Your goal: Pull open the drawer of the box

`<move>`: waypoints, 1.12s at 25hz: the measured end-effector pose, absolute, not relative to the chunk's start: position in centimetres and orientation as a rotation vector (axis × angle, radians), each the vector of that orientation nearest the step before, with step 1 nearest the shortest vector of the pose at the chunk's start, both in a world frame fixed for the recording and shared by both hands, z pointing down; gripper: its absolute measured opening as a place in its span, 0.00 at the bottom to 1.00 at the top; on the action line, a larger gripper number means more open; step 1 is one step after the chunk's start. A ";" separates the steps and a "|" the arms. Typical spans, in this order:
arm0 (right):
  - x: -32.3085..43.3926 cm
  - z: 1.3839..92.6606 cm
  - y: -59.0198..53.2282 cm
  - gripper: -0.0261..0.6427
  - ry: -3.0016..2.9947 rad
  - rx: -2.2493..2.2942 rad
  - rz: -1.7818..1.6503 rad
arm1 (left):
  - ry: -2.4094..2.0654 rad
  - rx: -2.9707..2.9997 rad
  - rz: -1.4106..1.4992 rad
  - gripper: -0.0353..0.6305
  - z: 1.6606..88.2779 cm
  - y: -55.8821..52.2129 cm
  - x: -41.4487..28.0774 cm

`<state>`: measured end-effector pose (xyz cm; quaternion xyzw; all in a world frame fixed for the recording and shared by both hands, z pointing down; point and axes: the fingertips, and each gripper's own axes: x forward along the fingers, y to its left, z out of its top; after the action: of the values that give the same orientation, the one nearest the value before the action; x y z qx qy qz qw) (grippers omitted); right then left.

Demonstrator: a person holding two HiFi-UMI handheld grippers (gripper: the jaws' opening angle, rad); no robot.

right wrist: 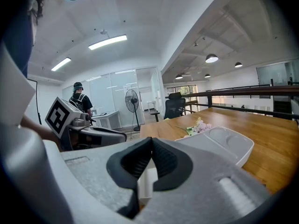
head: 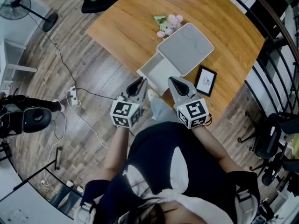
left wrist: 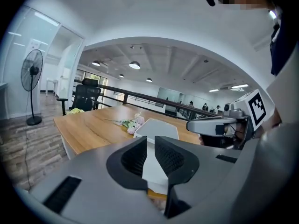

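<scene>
A large light-brown wooden table is seen over plank flooring, on which a black standing fan is placed well to the left. On the table, a small black-framed picture is laid just right of the box, and a bunch of pink artificial flowers is laid against its far side. Nothing is set between the grippers and the drawer.

The left gripper is held off the table's near edge with its jaws narrowly apart and nothing gripped. The right gripper is closed tip to tip and empty, beside the drawer's front end.

The flat white plastic box is placed near the table's near edge. Its white drawer is drawn out towards the person, the long axis running diagonally from upper right to lower left.
</scene>
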<state>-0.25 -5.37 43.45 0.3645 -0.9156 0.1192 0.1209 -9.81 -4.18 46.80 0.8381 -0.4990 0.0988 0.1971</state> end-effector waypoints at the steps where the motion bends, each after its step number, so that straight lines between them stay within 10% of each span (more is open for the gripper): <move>1: -0.3 43.5 -5.3 0.04 -2.674 1.060 0.347 | -1.408 2.352 0.303 0.14 46.8 -4.1 -9.8; 28: -1.0 44.5 -5.0 0.03 -2.672 0.974 0.364 | -1.345 2.448 0.425 0.08 45.2 -3.8 -7.2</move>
<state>-1.03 -5.00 44.50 0.3365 -0.9231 0.1259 0.1369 -7.22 -3.81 45.16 0.8556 -0.4701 0.1484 0.1577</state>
